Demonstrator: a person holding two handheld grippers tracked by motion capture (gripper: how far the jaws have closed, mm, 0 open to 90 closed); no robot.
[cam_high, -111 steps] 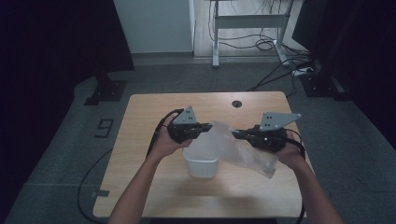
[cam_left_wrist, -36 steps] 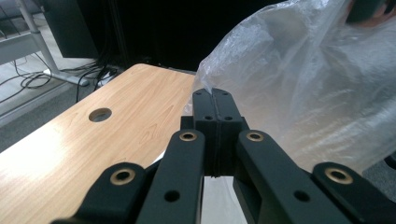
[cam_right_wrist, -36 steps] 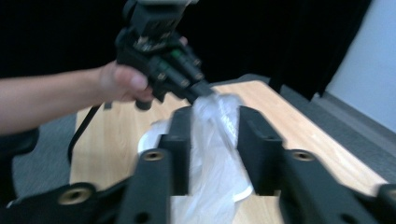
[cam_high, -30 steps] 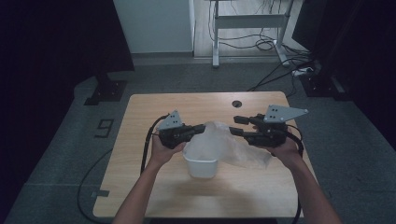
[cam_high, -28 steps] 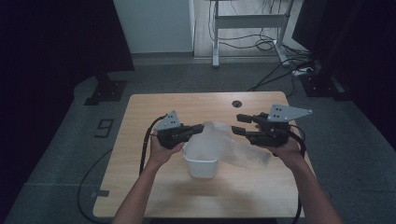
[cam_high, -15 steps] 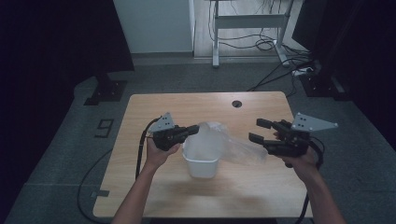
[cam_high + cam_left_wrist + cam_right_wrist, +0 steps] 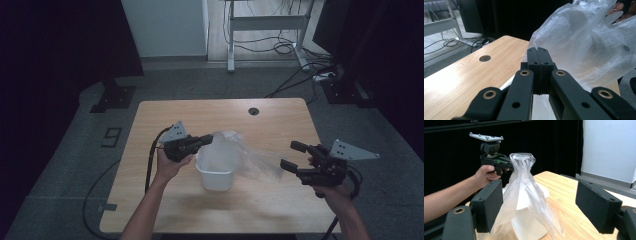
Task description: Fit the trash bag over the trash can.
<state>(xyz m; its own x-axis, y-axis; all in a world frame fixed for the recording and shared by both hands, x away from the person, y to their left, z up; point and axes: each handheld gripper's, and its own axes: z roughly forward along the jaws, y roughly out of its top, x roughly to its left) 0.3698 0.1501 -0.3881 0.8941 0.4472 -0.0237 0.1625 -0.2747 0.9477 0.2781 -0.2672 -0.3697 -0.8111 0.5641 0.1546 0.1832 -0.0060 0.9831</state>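
A clear plastic bag [image 7: 240, 152] rises out of a small white bin [image 7: 216, 172] in the middle of the wooden table [image 7: 200, 115]. My left gripper [image 7: 207, 140] is shut on the bag's top corner and holds it up above the bin; in the left gripper view the jaws [image 7: 538, 50] meet on the film [image 7: 584, 42]. My right gripper [image 7: 290, 155] hangs by the table's right edge, and its jaws have just been opening. They stand wide [image 7: 541, 202] with nothing pressed between them, the bag [image 7: 524, 177] and bin [image 7: 529, 220] ahead of them.
A round cable hole [image 7: 254, 111] sits near the table's far edge. Behind the table stand a white desk frame [image 7: 265, 22] and floor cables [image 7: 300, 75]. Dark curtains flank both sides. The bag's loose tail [image 7: 267, 167] trails toward the right gripper.
My right gripper let go of the bag, opened wide and moved right toward the table's edge. The left gripper stayed shut on the bag's top, and the bag now sags to the right.
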